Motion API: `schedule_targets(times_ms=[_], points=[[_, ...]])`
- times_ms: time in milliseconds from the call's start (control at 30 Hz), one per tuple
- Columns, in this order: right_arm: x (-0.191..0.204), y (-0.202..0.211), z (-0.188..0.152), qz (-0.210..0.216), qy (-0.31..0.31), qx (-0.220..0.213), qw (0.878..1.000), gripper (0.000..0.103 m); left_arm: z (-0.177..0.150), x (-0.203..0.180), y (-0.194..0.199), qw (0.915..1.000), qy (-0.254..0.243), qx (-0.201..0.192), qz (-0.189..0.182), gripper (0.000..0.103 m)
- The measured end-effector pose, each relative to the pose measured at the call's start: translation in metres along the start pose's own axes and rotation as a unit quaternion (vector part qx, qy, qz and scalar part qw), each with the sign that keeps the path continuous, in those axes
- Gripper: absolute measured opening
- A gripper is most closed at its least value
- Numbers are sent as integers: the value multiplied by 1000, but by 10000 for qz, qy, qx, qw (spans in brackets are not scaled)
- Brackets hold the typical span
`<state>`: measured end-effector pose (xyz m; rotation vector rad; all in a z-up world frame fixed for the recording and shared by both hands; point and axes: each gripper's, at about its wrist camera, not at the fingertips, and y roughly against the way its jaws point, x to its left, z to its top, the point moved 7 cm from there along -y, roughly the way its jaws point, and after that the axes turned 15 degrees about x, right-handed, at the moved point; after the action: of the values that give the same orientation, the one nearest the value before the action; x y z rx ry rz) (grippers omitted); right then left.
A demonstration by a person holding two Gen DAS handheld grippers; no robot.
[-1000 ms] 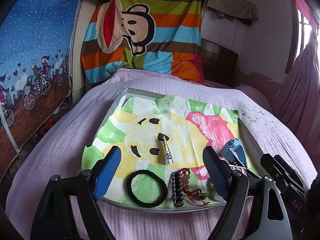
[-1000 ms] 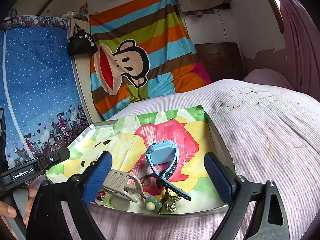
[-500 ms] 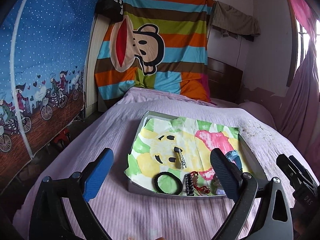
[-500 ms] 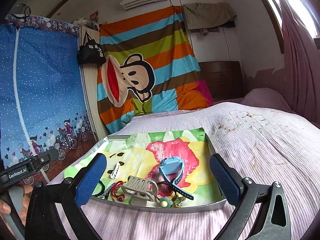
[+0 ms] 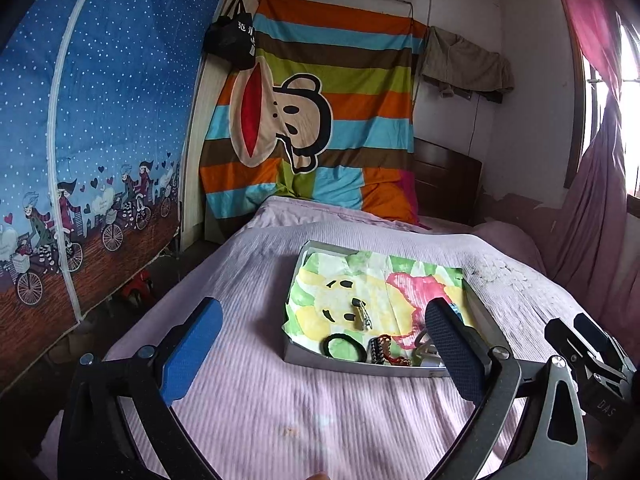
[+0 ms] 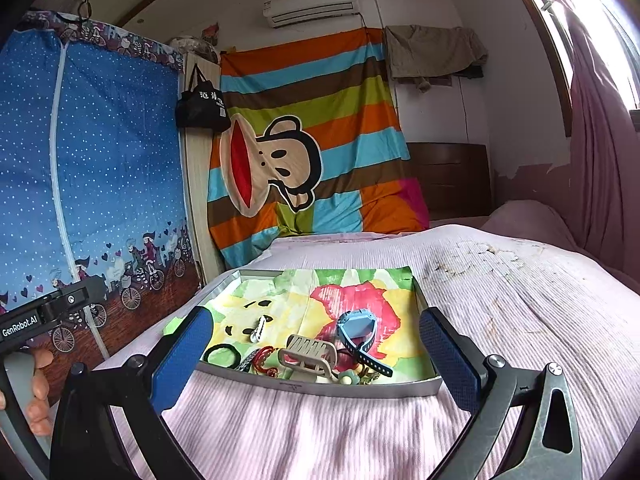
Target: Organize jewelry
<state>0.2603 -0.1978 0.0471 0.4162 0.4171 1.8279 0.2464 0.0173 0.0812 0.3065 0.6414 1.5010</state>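
With both hand-held grippers, left (image 5: 320,344) and right (image 6: 312,348), spread wide and empty above the bed (image 6: 520,300), approach the jewelry in the tray (image 6: 320,389) slowly, taking one piece.

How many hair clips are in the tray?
2: a beige claw clip near the tray's front edge, and a slim metal clip farther back on the yellow patch. Others may be hidden in the clutter.
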Motion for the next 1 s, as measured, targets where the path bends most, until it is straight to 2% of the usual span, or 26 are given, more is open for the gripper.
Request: schedule_targets(times_ms=[433,1000], points=[[16,48,-29,93,69,-178,9998,103,-35,1,60,9998,-91,-182,-60,100],[34,89,-85,46,160,-144,9998,103,-95,16,95,9994,-219,-260,-58,101]])
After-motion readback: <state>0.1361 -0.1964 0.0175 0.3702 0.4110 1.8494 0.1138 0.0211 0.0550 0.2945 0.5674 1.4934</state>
